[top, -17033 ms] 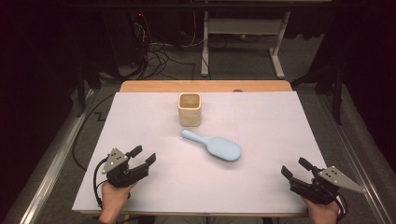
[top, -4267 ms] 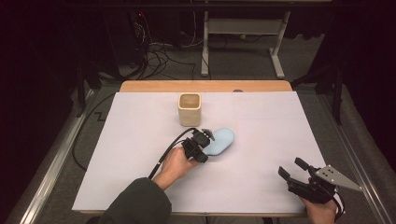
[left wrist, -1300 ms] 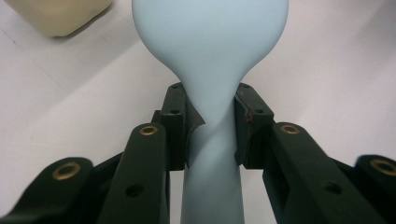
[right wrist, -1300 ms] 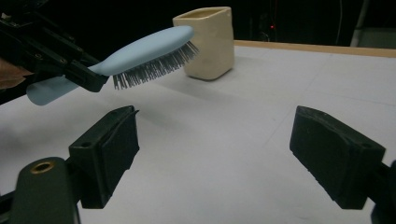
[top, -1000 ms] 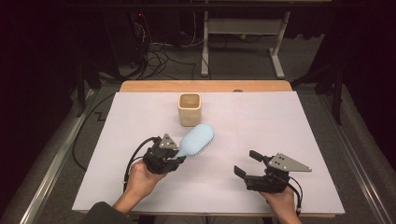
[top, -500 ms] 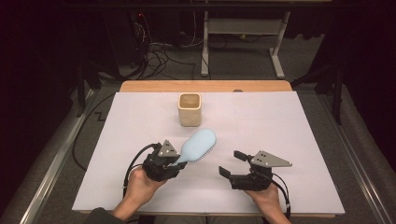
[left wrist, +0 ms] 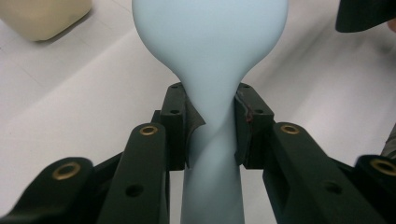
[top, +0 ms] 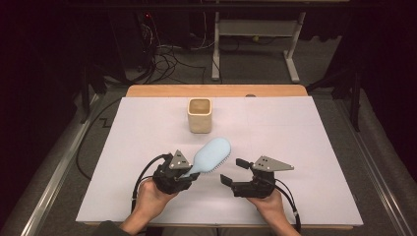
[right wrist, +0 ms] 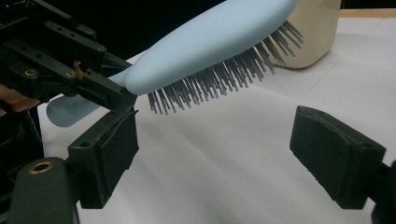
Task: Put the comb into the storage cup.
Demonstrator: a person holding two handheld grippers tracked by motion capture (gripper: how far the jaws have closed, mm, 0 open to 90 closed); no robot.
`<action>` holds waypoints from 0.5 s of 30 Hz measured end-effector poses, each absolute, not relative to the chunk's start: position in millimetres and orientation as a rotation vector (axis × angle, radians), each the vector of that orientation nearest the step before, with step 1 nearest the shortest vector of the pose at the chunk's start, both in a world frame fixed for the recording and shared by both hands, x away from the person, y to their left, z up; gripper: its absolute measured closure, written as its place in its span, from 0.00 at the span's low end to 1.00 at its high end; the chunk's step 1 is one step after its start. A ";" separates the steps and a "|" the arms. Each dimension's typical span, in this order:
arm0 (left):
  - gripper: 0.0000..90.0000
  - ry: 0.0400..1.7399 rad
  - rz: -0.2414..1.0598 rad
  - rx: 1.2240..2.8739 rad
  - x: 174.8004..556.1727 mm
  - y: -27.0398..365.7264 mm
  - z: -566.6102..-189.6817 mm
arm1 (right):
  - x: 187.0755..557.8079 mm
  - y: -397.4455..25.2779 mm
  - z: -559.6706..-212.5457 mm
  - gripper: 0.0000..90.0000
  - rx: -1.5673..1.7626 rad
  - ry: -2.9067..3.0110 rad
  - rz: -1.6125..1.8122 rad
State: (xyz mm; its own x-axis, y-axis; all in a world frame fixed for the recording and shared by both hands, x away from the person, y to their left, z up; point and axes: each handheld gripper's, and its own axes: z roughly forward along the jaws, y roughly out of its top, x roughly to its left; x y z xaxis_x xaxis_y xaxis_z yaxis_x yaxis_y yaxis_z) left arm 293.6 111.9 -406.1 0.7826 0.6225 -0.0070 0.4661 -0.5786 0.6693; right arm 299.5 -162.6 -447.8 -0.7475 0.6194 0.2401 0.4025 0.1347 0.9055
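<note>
1. The light blue hairbrush [top: 210, 156] sits just below the centre of the high view, lifted off the worktop [top: 305, 147] and tilted, its head pointing to the upper right and its bristles facing down and to the right.
2. In the left gripper view the hairbrush [left wrist: 210, 70] fills the middle of the frame, its narrow neck pinched between the two black pads [left wrist: 184, 126], the smooth back facing the camera.
3. The left hand-held gripper [top: 183, 172], at lower centre-left of the high view, is clamped tight on the brush handle.
4. The right hand-held gripper [top: 233, 172], at lower centre-right of the high view, stands just beside the brush head with its jaws spread wide and nothing between them.
5. In the right gripper view the bristles [right wrist: 219, 79] hang in the upper middle, above and between the two open jaws, not touching them.
6. A cream square cup [top: 199, 115] stands upright on the worktop above the brush, apart from it.
</note>
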 end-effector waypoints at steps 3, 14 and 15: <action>0.77 0.799 0.303 2.294 293.1 109.7 -406.4 | 301.9 -159.9 -447.8 0.18 1.028 2.211 1.682; 0.77 0.774 0.311 2.299 291.7 100.0 -407.5 | 309.7 -151.2 -448.3 0.17 1.066 2.222 1.722; 0.77 0.769 0.309 2.303 291.7 99.5 -407.3 | 310.3 -150.7 -448.5 0.17 1.073 2.224 1.722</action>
